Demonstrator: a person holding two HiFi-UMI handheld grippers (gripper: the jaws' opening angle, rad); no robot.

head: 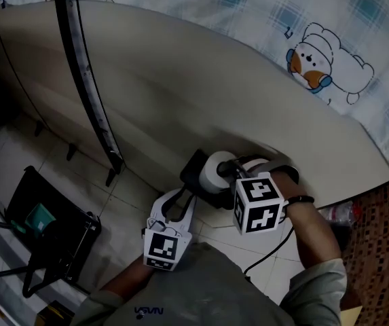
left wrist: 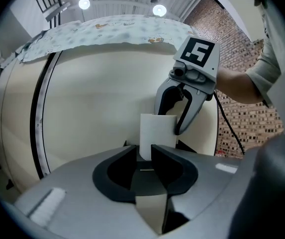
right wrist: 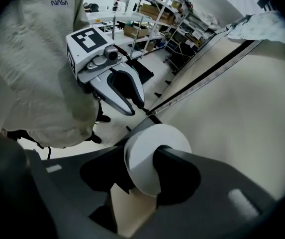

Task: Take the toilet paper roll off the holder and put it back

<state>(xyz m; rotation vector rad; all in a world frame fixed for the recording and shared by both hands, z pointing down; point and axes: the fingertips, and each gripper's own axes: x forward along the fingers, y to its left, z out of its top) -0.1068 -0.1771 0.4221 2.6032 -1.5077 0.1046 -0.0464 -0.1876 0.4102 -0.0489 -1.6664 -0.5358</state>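
Note:
The white toilet paper roll (head: 213, 173) sits at the black holder (head: 194, 167), low on a beige panel. My right gripper (head: 229, 170) is shut on the roll; in the right gripper view one black pad lies across the end of the roll (right wrist: 149, 158), the other behind it. My left gripper (head: 188, 194) reaches the holder from below. In the left gripper view its jaws (left wrist: 144, 161) stand a narrow way apart with a dark part of the holder filling the gap. Beyond them are the roll (left wrist: 157, 133) and the right gripper (left wrist: 169, 121). The right gripper view shows the left gripper (right wrist: 135, 107).
The beige panel (head: 180, 80) carries a black strip (head: 85, 73), and a patterned cloth (head: 316, 46) lies along its top. A black stand (head: 51, 229) is on the tiled floor at the left. A plastic bottle (head: 337, 212) lies by the brick-pattern surface (head: 377, 229). Shelves (right wrist: 147, 29) stand behind.

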